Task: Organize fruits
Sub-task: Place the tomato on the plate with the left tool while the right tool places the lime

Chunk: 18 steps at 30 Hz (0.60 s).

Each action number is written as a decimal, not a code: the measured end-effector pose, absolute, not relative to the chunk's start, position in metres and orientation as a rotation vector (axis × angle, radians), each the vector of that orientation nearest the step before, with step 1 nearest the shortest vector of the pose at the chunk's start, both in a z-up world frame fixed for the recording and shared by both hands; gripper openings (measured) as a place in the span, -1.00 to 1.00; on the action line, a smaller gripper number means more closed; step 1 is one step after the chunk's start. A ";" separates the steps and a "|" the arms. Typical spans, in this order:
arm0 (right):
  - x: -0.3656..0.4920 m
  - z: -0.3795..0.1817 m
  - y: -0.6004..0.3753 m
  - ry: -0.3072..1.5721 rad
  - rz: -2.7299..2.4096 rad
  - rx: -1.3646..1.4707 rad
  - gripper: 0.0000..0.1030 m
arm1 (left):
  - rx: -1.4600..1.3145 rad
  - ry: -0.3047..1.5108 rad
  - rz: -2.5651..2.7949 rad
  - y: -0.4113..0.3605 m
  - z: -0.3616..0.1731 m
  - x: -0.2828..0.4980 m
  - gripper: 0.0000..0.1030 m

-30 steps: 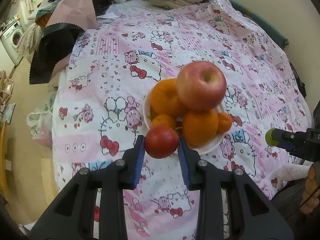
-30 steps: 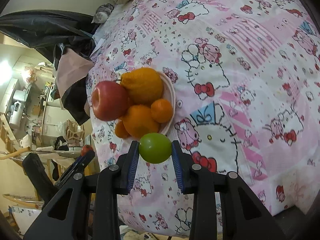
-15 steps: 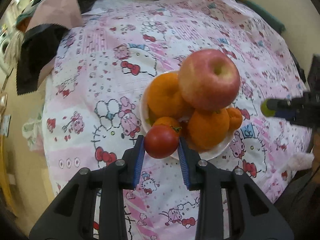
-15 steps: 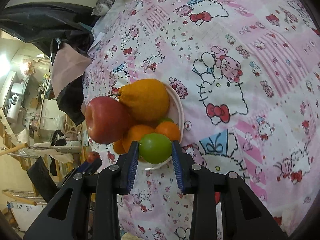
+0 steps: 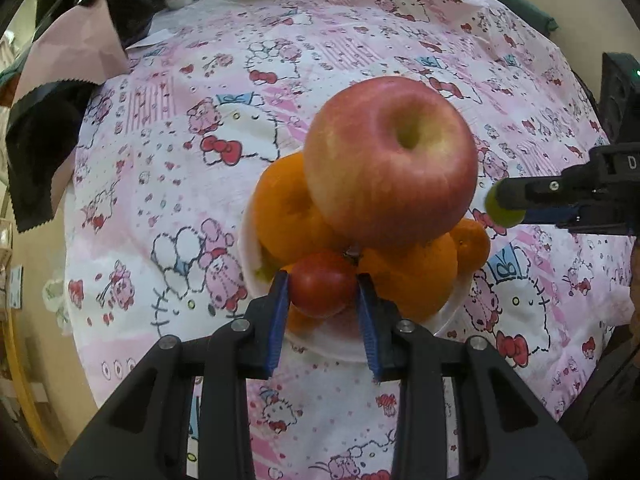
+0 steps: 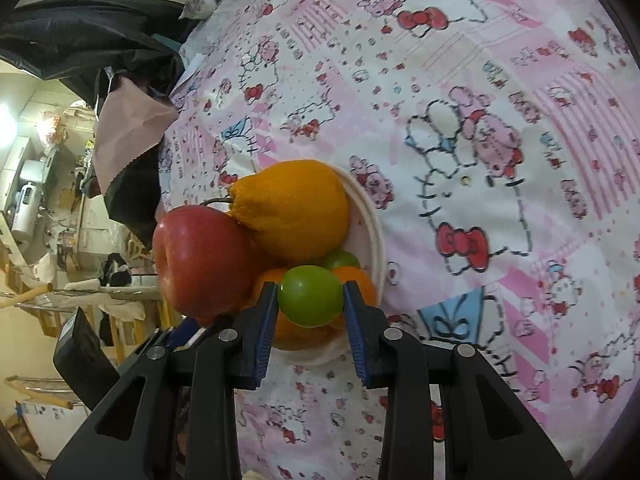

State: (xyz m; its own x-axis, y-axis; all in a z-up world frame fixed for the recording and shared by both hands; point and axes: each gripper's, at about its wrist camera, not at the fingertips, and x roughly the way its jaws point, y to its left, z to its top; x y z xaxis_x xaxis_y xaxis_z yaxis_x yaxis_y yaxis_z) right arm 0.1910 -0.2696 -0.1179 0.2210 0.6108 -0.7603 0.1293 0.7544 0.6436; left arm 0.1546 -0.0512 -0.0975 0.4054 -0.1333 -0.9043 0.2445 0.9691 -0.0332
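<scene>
Two blue-padded fingers of the left claw [image 5: 323, 294] pinch a small red fruit [image 5: 322, 289] in the left wrist view, held at the near rim of a white plate [image 5: 454, 310] on the bed's pink cartoon-print sheet [image 5: 168, 168]. A big red apple [image 5: 390, 160] tops the pile on the plate, resting on several oranges [image 5: 286, 212]. At the right edge, the right claw [image 5: 516, 200] reaches in with a green fruit [image 5: 498, 210] at its tip, beside the pile.

From the right wrist view, the right claw [image 6: 310, 300] is clamped on the green fruit [image 6: 310, 300], held over the plate [image 6: 374, 240] at its near side. The apple [image 6: 200, 260] sits left, a stemmed orange [image 6: 296, 212] behind, and another green fruit [image 6: 342, 259] peeks between. Dark clothing [image 6: 92, 48] lies at the bed's far-left corner.
</scene>
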 end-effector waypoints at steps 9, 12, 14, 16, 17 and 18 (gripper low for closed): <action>0.200 -0.127 -0.262 1.335 0.393 0.739 -0.28 | 0.137 1.136 -0.247 -0.057 -0.103 0.158 -0.42; 0.203 -0.128 -0.257 1.336 0.410 0.762 -0.27 | 0.138 1.135 -0.251 -0.058 -0.103 0.158 -0.17; 0.204 -0.127 -0.255 1.334 0.408 0.749 -0.18 | 0.147 1.117 -0.238 -0.057 -0.100 0.156 0.14; 0.203 -0.125 -0.257 1.327 0.404 0.750 -0.07 | 0.145 1.110 -0.236 -0.056 -0.099 0.155 0.27; 0.203 -0.125 -0.258 1.324 0.402 0.754 -0.07 | 0.142 1.112 -0.238 -0.056 -0.099 0.155 0.27; 0.203 -0.124 -0.259 1.323 0.399 0.756 -0.07 | 0.141 1.114 -0.239 -0.055 -0.100 0.155 0.27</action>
